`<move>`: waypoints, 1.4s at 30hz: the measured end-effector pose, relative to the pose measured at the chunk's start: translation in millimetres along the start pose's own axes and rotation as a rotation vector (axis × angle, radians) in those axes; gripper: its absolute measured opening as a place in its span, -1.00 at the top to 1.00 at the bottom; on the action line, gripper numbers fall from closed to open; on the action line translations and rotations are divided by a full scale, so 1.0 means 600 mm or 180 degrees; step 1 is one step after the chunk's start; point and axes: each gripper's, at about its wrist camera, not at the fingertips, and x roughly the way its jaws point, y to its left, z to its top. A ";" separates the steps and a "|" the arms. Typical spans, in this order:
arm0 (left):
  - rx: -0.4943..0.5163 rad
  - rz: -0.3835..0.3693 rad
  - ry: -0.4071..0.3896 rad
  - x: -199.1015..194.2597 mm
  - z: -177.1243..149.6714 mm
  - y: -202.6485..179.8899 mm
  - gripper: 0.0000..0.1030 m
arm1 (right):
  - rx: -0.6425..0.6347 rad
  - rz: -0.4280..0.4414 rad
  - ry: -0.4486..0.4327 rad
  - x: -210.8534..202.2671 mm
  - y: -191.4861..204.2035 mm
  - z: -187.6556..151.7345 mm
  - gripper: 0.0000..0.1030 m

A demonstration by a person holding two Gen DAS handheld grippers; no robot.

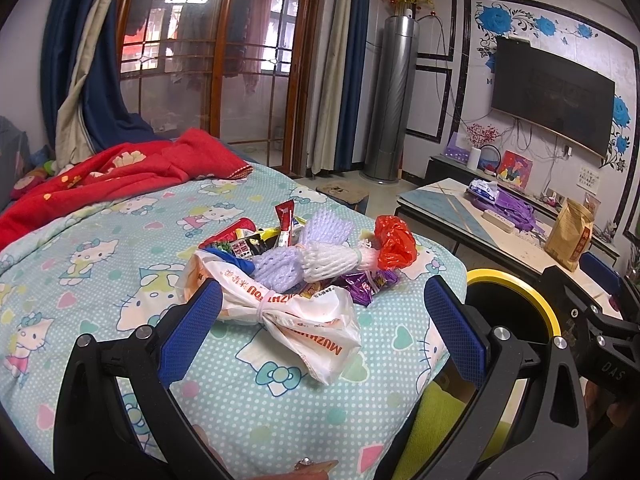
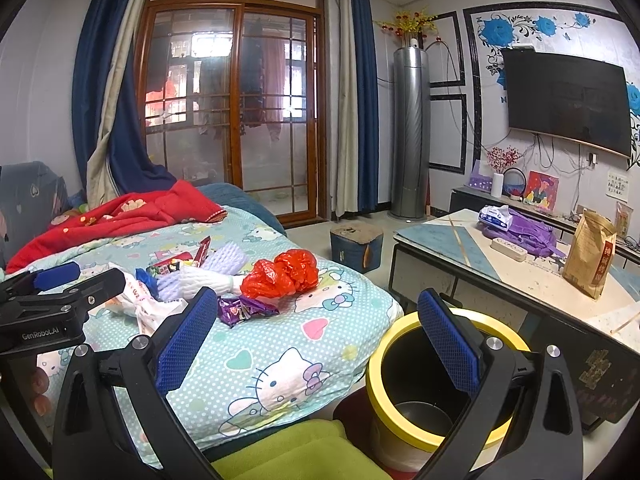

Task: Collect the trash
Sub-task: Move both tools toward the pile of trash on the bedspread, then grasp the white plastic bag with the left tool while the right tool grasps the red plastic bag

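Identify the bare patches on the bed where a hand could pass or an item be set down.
Free: quilt between the purple wrapper and the yellow-rimmed bin, and between the trash pile and the red blanket. Crowded: the pile itself.

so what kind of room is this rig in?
Most likely a lived-in home living room that doubles as a bedroom: a bed with a cartoon-cat quilt, a wall-mounted TV, and a coffee table beside it.

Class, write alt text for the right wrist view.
An open right tool hovers between a cartoon-print quilt strewn with trash, including a crumpled red bag and purple wrapper, and a yellow-rimmed bin on the floor.
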 end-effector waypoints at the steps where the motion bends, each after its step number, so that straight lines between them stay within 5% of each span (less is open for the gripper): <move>1: -0.0014 0.0004 0.0004 0.000 0.000 0.001 -0.81 | -0.0009 0.0009 0.0001 0.001 0.002 0.000 -0.88; 19: -0.0606 0.0309 0.0066 0.014 0.018 0.104 -0.81 | -0.0206 0.0583 0.0168 0.052 0.073 0.032 -0.88; 26: -0.0927 0.0308 0.0224 0.044 0.027 0.161 -0.81 | -0.0232 0.0508 0.0285 0.115 0.079 0.048 -0.88; 38: -0.0857 0.0221 0.0585 0.130 0.026 0.179 -0.79 | 0.0146 0.0326 0.0854 0.275 0.049 0.061 -0.88; 42: -0.0889 0.0205 0.0609 0.139 0.022 0.185 -0.62 | 0.0275 0.0374 0.1071 0.320 0.049 0.051 -0.84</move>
